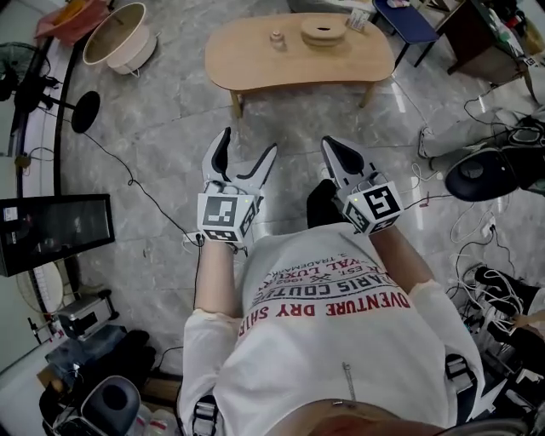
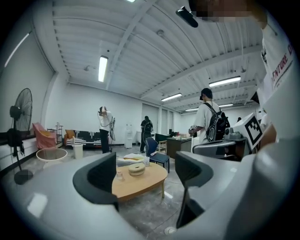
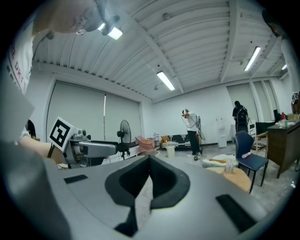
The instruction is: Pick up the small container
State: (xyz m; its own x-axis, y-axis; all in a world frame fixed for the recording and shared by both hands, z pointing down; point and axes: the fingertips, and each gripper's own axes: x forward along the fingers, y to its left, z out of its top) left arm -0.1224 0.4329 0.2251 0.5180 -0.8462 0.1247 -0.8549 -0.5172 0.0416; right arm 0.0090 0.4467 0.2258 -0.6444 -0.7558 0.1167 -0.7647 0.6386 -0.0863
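Observation:
The small container (image 1: 277, 37) is a little jar on the far side of a low wooden table (image 1: 255, 64), well ahead of both grippers. In the left gripper view the small container (image 2: 119, 175) shows far off between the jaws, beside a round wooden dish (image 2: 137, 169). My left gripper (image 1: 247, 157) is held near the person's chest, open and empty, its jaws spread in a V. The left gripper (image 2: 146, 176) points toward the table. My right gripper (image 1: 337, 155) is beside it, shut on nothing. In its own view the right gripper (image 3: 147, 178) has its pads pressed together.
The round wooden dish (image 1: 324, 31) and a cup (image 1: 358, 20) share the table. A blue chair (image 1: 405, 20) stands behind it. A basin (image 1: 119, 38) and fan base (image 1: 85, 111) sit at far left, a monitor (image 1: 53, 232) at left, cables (image 1: 477, 230) at right. People (image 2: 105, 127) stand far back.

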